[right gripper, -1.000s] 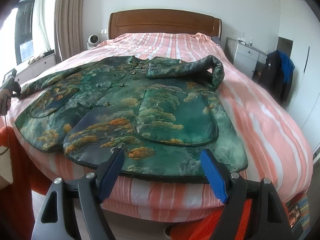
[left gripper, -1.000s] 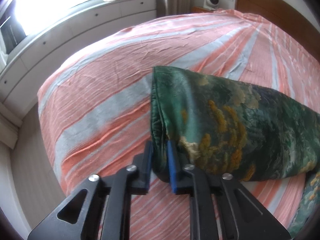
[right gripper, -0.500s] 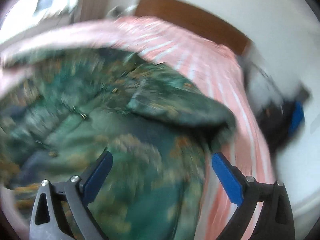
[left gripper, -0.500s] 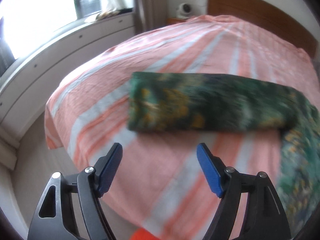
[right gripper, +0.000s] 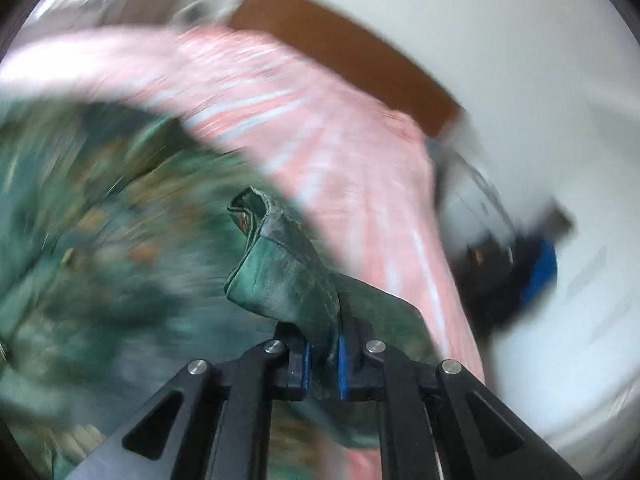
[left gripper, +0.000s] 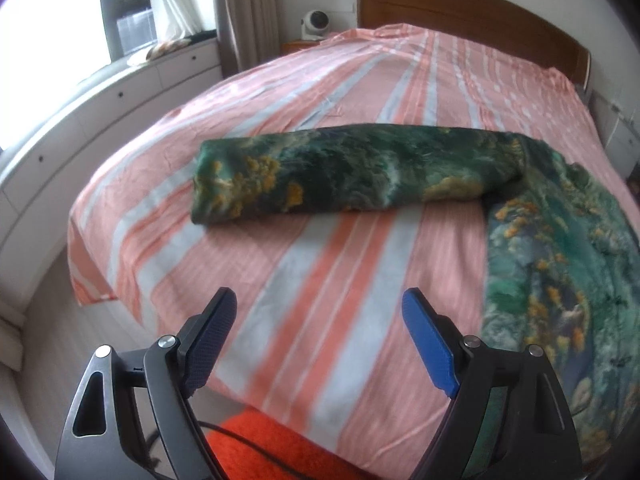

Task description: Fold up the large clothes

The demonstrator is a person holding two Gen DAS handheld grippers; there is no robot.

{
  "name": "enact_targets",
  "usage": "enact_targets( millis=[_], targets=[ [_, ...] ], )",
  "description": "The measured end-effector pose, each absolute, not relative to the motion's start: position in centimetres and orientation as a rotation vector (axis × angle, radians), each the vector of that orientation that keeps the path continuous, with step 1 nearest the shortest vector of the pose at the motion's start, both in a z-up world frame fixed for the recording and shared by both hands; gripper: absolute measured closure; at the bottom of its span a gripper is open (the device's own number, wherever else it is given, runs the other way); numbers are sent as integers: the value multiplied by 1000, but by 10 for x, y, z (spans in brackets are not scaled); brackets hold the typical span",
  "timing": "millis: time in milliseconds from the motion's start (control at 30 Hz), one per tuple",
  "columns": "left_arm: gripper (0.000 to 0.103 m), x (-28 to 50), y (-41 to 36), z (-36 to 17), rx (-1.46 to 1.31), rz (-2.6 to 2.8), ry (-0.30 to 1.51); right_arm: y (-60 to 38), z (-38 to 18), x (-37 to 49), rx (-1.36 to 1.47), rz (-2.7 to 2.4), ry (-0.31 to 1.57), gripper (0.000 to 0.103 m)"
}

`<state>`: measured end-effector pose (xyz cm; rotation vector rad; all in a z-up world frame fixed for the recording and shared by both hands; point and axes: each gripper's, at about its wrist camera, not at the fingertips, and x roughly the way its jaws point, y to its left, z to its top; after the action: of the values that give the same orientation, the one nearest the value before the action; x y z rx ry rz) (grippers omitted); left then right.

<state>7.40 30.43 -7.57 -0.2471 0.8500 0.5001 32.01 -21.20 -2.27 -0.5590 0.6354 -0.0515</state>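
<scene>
A green jacket with orange and gold patterns lies on a bed with a pink striped sheet (left gripper: 328,264). In the left wrist view its left sleeve (left gripper: 344,172) lies stretched out flat and its body (left gripper: 560,280) is at the right. My left gripper (left gripper: 318,340) is open and empty, pulled back near the bed's foot edge. In the blurred right wrist view my right gripper (right gripper: 323,354) is shut on the cuff end of the jacket's other sleeve (right gripper: 280,272), lifted above the jacket body (right gripper: 100,260).
A wooden headboard (left gripper: 460,12) stands at the far end. A white curved window bench (left gripper: 100,100) runs along the left. A small white fan (left gripper: 314,24) sits on a nightstand. An orange garment (left gripper: 272,448) is below the left gripper. A dark chair with blue cloth (right gripper: 532,276) stands right of the bed.
My left gripper let go of the left sleeve, opened and pulled back. My right gripper moved forward and shut on the right sleeve's cuff and lifted it.
</scene>
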Motion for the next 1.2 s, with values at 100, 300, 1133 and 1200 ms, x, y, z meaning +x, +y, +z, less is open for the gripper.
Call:
enact_targets(
  millis=[100, 300, 1133, 1200],
  targets=[
    [17, 77, 293, -72, -266, 469, 834, -310, 15, 301, -361, -214, 631, 94],
    [17, 92, 258, -67, -234, 404, 838, -480, -14, 255, -168, -620, 759, 75],
    [0, 76, 128, -75, -115, 201, 751, -276, -88, 27, 55, -2, 664, 13],
    [0, 74, 126, -78, -122, 180, 762, -273, -87, 27, 48, 2, 663, 13]
  ],
)
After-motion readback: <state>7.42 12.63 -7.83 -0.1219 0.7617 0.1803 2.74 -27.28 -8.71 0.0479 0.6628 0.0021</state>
